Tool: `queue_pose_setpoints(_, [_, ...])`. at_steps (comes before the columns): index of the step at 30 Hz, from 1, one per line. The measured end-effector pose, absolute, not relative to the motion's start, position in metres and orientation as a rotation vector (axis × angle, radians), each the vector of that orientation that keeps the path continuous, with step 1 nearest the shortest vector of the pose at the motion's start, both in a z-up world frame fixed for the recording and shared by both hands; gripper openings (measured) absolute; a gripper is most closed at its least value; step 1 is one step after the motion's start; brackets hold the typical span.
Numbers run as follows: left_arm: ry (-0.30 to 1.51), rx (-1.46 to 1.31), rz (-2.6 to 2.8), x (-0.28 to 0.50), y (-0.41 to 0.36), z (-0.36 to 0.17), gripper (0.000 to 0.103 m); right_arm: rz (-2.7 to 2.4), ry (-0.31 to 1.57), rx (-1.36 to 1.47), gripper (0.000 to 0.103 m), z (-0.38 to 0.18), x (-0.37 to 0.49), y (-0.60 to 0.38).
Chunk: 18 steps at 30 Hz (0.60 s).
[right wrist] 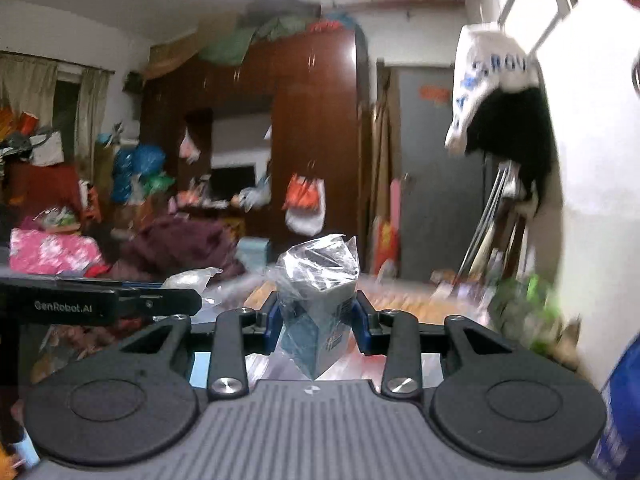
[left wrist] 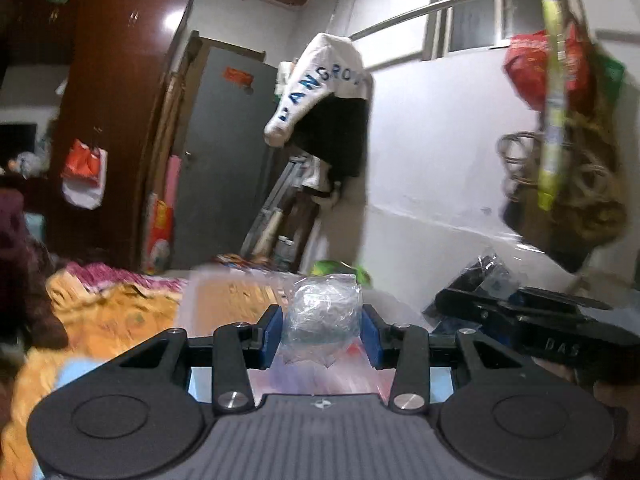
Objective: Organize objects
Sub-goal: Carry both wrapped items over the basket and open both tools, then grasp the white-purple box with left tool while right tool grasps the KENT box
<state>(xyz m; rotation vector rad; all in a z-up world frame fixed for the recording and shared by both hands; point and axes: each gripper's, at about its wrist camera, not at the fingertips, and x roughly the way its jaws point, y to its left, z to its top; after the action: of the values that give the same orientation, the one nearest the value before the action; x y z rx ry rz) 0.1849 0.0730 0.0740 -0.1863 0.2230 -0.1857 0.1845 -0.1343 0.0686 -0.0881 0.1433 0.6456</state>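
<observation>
Clear plastic bag (left wrist: 322,312), crumpled, contents grey and indistinct: sits between the blue pads (left wrist: 273,330) of the left tongs (left wrist: 323,334), touching both pads, lifted above the orange patterned bed cover (left wrist: 120,320). Left tongs are clamped on this bag. Below the bag, more clear plastic film with pink and red print shows through the gap; what it belongs to cannot be told.

Boxed item in clear wrap (right wrist: 316,312): grey-blue carton, one corner pointing down, loose plastic peaking above it. It is held between the pads of the right tongs (right wrist: 317,322), pressed on both sides. Right tongs are closed onto this carton, also held in the air over the bed.

The two tools are near each other: in the left wrist view the right tool body (left wrist: 532,320) lies at right, with a dark plastic-wrapped bundle showing past it; in the right wrist view the left tool, marked "GenRobot.AI" (right wrist: 80,306), lies at left.

Surroundings: white garment with blue lettering (left wrist: 320,88) hangs over a dark garment on a metal rail. Brown wardrobe (left wrist: 112,120) stands left of a grey door (left wrist: 228,160). Red and white bag (left wrist: 82,172) hangs on the wardrobe front. Red bag and coiled cords (left wrist: 560,160) hang on the white wall at right. Both views are motion-blurred at the edges.
</observation>
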Motion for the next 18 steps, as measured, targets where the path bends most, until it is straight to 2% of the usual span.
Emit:
queue_pose_setpoints(3, [0.221, -0.167, -0.141, 0.222, 0.065, 0.086, 0.048, 0.625, 0.182, -0.106, 0.040, 0.078, 0.232, -0.120])
queue_pose_setpoints(4, [0.225, -0.164, -0.108, 0.233, 0.063, 0.086, 0.059, 0.641, 0.182, -0.097, 0.041, 0.076, 0.242, -0.118])
queue_pose_setpoints(5, [0.229, -0.162, -0.081, 0.239, 0.062, 0.084, 0.078, 0.642, 0.181, -0.099, 0.042, 0.073, 0.250, -0.116])
queue_pose_setpoints(6, [0.241, -0.157, -0.065, 0.246, 0.062, 0.082, 0.082, 0.626, 0.188, -0.108, 0.058, 0.069, 0.255, -0.113])
queue_pose_setpoints(7, [0.254, -0.155, -0.063, 0.250, 0.062, 0.079, 0.083, 0.601, 0.202, -0.121, 0.087, 0.066, 0.257, -0.110])
queue_pose_setpoints(8, [0.261, -0.152, -0.068, 0.248, 0.063, 0.077, 0.083, 0.575, 0.206, -0.128, 0.097, 0.064, 0.256, -0.109])
queue_pose_setpoints(13, [0.193, -0.142, -0.089, 0.183, 0.068, 0.066, 0.083, 0.579, 0.110, -0.071, 0.103, 0.064, 0.204, -0.143])
queue_pose_setpoints(15, [0.185, -0.113, -0.105, 0.160, 0.066, 0.051, 0.089, 0.609, 0.128, -0.051, 0.103, 0.056, 0.187, -0.156])
queue_pose_setpoints(16, [0.208, -0.087, -0.089, 0.151, 0.062, 0.037, 0.093, 0.625, 0.141, -0.045, 0.103, 0.048, 0.176, -0.163])
queue_pose_setpoints(18, [0.287, -0.043, -0.049, 0.156, 0.055, 0.018, 0.093, 0.642, 0.167, -0.037, 0.103, 0.032, 0.166, -0.169])
